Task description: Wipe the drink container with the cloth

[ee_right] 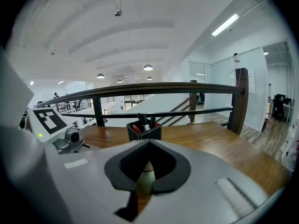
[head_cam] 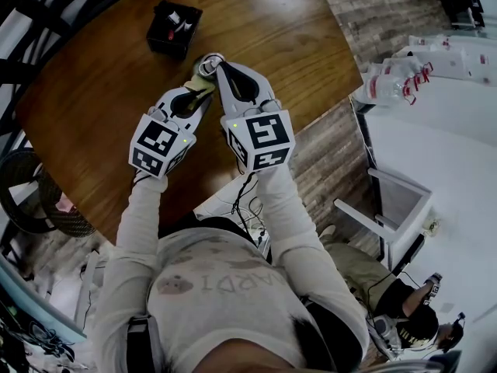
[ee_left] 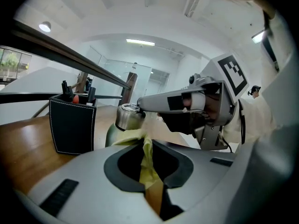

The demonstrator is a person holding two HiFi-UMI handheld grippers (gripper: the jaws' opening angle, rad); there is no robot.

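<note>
Left gripper (ee_left: 145, 143) pinches cloth (ee_left: 148, 168); right gripper (ee_right: 148, 146) apparently clamps bottle (ee_right: 145, 180).

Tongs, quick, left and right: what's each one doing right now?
Left tongs: shut on the yellow cloth, which lies against the bottle.
Right tongs: shut on the bottle at its top.
</note>
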